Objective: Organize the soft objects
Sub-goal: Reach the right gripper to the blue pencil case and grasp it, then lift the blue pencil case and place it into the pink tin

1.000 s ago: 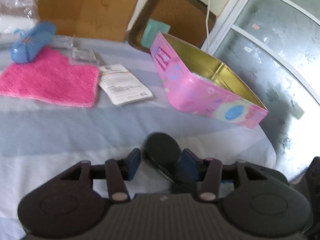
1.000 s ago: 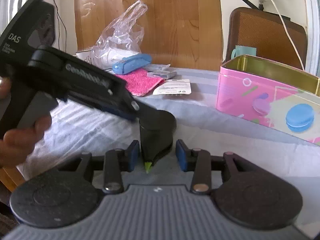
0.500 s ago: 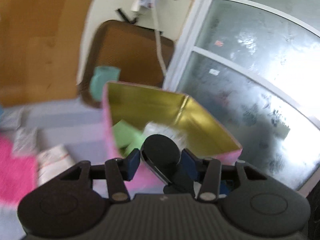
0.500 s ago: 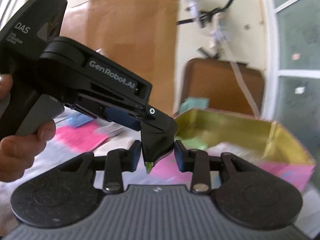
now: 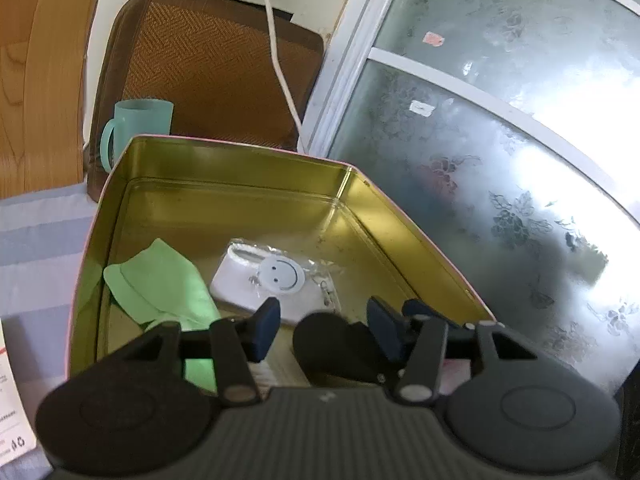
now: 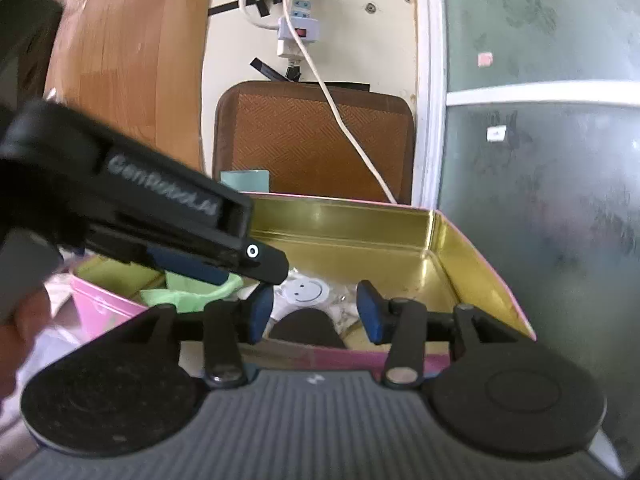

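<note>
**Operator:** Soft objects, status. Where are they, and what do they look like?

**Technician:** Two lie on the floor of the gold-lined pink rectangular tin (image 5: 400, 216). The crumpled pale-green fabric piece (image 5: 160, 280) sits toward the tin's left wall. The white padded item with a round smiley-face tag, sealed in clear plastic (image 5: 268, 280), sits just beside it, near the centre. A dark rounded object (image 5: 332, 344) shows low between the fingers in both views; what it is cannot be determined.

**Operator:** Tong state?

**Technician:** The left gripper (image 5: 324, 324) hangs over the tin with its jaws spread apart, and nothing is clamped between the blue pads. The right gripper (image 6: 312, 312) is likewise spread wide over the tin's near edge, gripping nothing. The left tool's body crosses the right view's upper-left region.

**Operator:** Handling characteristics?

**Technician:** Judged as follows. Both items look light and compliant. The green fabric will probably drape and sag, so pinch a raised fold rather than a flat area. The wrapped white item appears slippery on its film; grip across the padded body, not the loose plastic margin or the small metal clip at its edge. Neither seems fragile.
</note>
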A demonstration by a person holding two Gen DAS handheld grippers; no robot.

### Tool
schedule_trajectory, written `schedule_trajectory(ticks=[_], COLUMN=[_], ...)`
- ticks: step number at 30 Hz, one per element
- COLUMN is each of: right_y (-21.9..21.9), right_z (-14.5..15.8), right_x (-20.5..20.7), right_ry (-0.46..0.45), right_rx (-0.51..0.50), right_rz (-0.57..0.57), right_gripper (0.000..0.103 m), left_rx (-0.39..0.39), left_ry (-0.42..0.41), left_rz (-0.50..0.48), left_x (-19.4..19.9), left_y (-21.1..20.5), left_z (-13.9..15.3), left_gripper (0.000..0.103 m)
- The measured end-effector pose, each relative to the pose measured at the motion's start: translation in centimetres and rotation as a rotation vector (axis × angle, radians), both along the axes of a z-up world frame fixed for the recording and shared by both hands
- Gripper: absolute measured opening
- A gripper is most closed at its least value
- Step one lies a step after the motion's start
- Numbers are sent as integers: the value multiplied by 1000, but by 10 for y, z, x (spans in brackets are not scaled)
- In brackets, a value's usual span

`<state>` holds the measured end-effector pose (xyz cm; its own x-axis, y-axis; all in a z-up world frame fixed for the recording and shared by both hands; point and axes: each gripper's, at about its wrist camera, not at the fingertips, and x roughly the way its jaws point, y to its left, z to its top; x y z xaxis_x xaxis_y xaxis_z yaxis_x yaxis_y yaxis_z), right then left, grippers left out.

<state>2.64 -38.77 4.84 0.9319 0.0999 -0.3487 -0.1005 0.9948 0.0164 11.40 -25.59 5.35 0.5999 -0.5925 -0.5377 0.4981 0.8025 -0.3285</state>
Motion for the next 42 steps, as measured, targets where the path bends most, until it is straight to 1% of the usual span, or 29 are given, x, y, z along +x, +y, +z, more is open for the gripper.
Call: schedule_trajectory(ticks=[2, 6, 9, 11, 14, 15, 17, 19, 20, 21, 22, 23, 24, 25, 26, 29, 30, 32, 33, 35, 37, 38, 39, 40, 41, 42], right_y=[-2, 9, 21, 33, 55, 64, 85, 109, 124, 139, 155, 174, 193, 213, 231, 285, 303, 332, 348, 370, 393, 401, 406, 405, 400, 393], right_z=[1, 3, 10, 16, 23, 24, 24, 23, 22, 22, 23, 23, 23, 24, 24, 20, 19, 16, 14, 11, 7, 3, -2, -7, -9, -8], right_x=[-5, -22, -36, -42, -43, -42, -35, -26, -22, -17, -13, -7, 0, 8, 16, 44, 55, 71, 80, 94, 107, 113, 118, 122, 123, 120], right_ry=[-7, -46, -77, -85, -66, -49, -2, 53, 79, 99, 112, 123, 135, 148, 165, 226, 242, 257, 263, 280, 301, 317, 344, 374, 391, 382], right_rx=[31, 37, 65, 83, 107, 111, 124, 144, 153, 160, 167, 172, 174, 179, 190, 240, 246, 225, 202, 177, 117, 74, 34, 27, 43, 54], right_rz=[5, 17, 55, 93, 183, 215, 283, 338, 366, 393, 418, 442, 457, 469, 479, 472, 470, 465, 441, 410, 390, 376, 359, 352, 353, 357], right_gripper=[49, 49, 49, 49, 49, 49, 49, 49, 49, 49, 50, 52, 57, 61, 68, 72, 75, 81, 82, 82, 79, 68, 63, 62, 61, 60], left_rx=[6, -11, -17, -5, 70, 109, 171, 261, 290, 325, 338, 302, 179, 100, 85, 36, 19, -6, -18, -31, -37, -38, -41, -45, -50, -54], left_ry=[-23, -91, -109, -115, -119, -111, -94, -81, -77, -67, -58, -22, -25, -45, -49, -65, -78, -85, -84, -86, -87, -86, -87, -89, -89, -88], left_rz=[5, 4, 30, 77, 222, 295, 421, 577, 622, 688, 735, 770, 778, 798, 832, 877, 884, 895, 899, 895, 883, 880, 879, 880, 881, 881], left_x=[-9, -35, -56, -69, -83, -87, -92, -97, -99, -101, -102, -103, -110, -115, -117, -120, -124, -129, -129, -130, -129, -129, -129, -130, -130, -130], left_y=[6, 35, 74, 109, 169, 194, 236, 283, 299, 319, 333, 348, 365, 375, 380, 387, 388, 395, 397, 400, 403, 402, 402, 402, 403, 403], left_z=[5, 19, 19, 14, -1, -7, -17, -30, -34, -41, -45, -48, -46, -45, -45, -44, -43, -46, -46, -46, -45, -46, -45, -45, -45, -46], left_gripper=[48, 48, 48, 48, 48, 48, 48, 48, 48, 48, 48, 47, 52, 54, 54, 54, 54, 55, 55, 55, 56, 56, 56, 57, 58, 59])
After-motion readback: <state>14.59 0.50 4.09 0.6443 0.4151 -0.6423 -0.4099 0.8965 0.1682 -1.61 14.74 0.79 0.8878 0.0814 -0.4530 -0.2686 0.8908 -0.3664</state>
